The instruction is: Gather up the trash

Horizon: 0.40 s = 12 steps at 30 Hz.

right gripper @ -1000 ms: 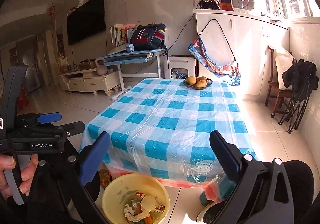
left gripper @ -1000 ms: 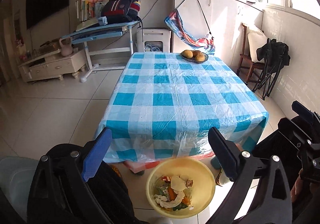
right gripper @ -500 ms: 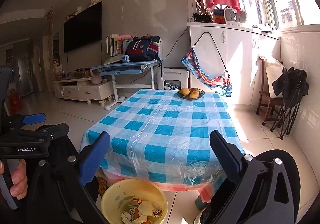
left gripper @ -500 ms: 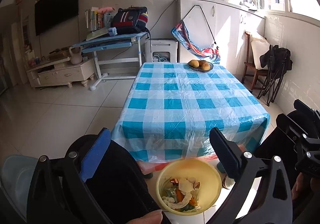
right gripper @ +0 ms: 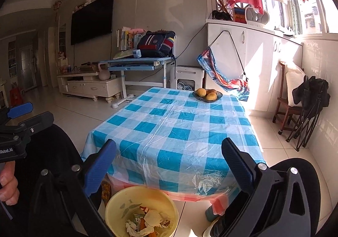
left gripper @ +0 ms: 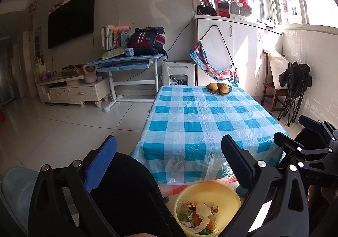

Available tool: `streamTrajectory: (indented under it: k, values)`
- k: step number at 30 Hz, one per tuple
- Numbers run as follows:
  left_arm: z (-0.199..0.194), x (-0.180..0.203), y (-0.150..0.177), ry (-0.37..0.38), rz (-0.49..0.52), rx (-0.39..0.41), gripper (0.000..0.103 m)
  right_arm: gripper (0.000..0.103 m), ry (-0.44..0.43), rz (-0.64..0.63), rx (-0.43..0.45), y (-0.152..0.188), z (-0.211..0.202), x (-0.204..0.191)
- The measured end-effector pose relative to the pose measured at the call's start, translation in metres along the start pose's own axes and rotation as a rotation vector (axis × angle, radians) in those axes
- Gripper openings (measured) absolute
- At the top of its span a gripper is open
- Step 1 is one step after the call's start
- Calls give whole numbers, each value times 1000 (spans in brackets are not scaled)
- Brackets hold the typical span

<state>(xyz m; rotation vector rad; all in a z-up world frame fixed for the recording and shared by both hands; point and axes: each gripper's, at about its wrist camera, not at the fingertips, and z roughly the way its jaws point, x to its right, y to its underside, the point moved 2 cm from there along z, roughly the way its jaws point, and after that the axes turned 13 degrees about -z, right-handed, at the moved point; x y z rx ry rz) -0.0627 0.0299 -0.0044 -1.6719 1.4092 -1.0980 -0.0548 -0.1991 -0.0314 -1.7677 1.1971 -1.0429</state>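
Observation:
A yellow bin (left gripper: 208,207) (right gripper: 141,211) stands on the floor by the near edge of the table, holding crumpled paper, wrappers and food scraps. My left gripper (left gripper: 169,163) hovers open above and behind the bin, nothing between its fingers. My right gripper (right gripper: 169,165) is open too, empty, held over the bin and the table's near edge. Each gripper shows at the edge of the other's view: the right gripper (left gripper: 306,148) and the left gripper (right gripper: 19,123).
A low table with a blue-checked plastic cloth (left gripper: 202,118) fills the middle; a plate of fruit (left gripper: 218,88) sits at its far end. Dark trouser legs (left gripper: 126,194) lie below. A folded chair (left gripper: 293,89) stands at right, a desk (left gripper: 126,63) behind.
Both grippers have risen and tilted upward, so the table and bin sit lower in view. The bin's contents look unchanged.

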Motion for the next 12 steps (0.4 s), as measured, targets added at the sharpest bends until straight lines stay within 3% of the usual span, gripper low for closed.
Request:
streamTrajectory:
  k: [12]
  values:
    - [22, -13, 7, -3, -41, -109, 96, 95, -6, 2, 5, -7, 5, -5]
